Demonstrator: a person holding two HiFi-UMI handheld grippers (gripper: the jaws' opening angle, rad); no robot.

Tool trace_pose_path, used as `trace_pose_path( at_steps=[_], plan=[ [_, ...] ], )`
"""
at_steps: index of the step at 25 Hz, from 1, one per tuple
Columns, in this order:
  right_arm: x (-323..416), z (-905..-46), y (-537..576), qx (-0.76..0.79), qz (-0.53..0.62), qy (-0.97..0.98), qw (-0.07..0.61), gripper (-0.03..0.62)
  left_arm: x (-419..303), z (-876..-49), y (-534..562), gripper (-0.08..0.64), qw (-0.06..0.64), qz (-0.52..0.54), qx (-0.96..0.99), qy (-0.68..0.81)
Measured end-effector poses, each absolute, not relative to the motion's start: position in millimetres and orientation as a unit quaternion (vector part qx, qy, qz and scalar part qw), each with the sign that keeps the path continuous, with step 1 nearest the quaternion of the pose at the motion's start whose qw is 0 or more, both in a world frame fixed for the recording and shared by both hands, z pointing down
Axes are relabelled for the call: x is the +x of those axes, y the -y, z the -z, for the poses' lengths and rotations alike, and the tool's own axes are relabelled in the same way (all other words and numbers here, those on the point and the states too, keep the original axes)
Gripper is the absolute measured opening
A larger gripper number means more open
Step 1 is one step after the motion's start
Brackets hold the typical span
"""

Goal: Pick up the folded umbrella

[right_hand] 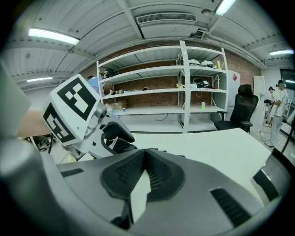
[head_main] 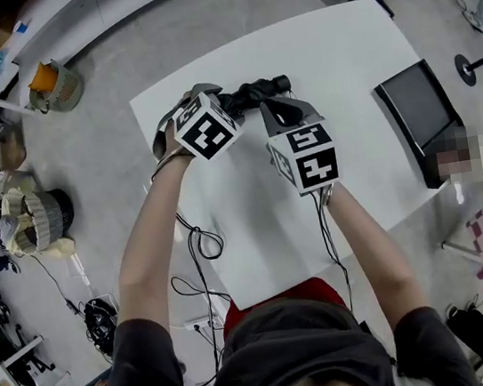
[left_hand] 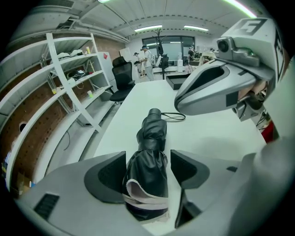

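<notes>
Folded black umbrella (left_hand: 152, 133) lies on the white worktop (head_main: 354, 45) near its far left corner, between my left tool's (left_hand: 147, 159) wide-open jaws, not yet squeezed. Right tool (right_hand: 144, 152) closed, empty. I judge it light — slippery fabric over a stiff core; grip mid-body.

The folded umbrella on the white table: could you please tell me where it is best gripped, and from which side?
Grip the folded umbrella across its thick wrapped canopy, at the end nearest the left claw, coming down from above. It lies flat on the table, lengthwise between the open jaws, so its two long sides face the pads. The far end narrows and offers less to hold.
</notes>
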State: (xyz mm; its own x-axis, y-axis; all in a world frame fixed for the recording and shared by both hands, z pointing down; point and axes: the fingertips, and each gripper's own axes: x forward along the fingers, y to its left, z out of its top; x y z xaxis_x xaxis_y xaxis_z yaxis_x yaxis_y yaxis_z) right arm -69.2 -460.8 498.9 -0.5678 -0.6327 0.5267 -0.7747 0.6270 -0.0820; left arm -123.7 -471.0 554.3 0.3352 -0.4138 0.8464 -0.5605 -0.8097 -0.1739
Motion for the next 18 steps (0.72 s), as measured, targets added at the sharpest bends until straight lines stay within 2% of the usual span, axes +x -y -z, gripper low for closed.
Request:
trace_pose_path(
  at_steps=[18],
  plan=[
    [-75,-513,484,0.405,-0.16,0.866,0.245,0.018,-121,-592,481,0.293,0.091,-0.543,0.802,0.232]
  ],
)
